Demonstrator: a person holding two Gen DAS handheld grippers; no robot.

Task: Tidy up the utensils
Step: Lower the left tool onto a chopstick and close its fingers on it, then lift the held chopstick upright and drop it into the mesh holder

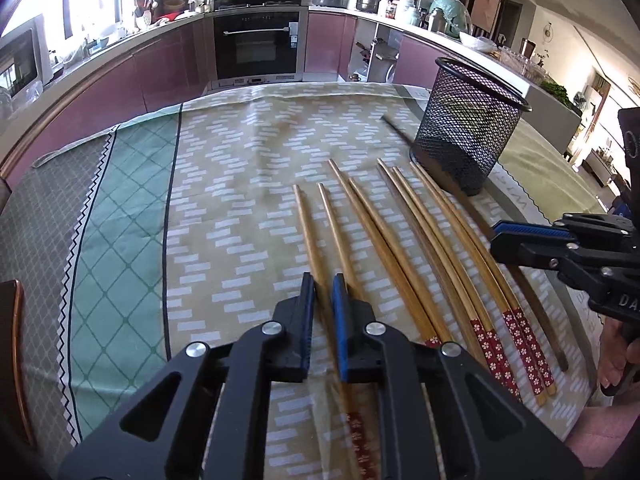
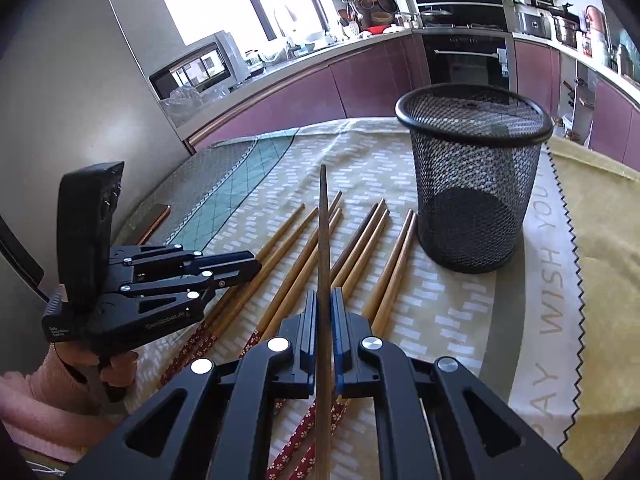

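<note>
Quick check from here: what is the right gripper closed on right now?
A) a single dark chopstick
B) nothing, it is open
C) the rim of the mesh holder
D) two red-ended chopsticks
A: in the right wrist view the right gripper has its fingers pressed on one dark chopstick, whose tip sticks up toward the mesh holder, which stands apart and empty.
</note>
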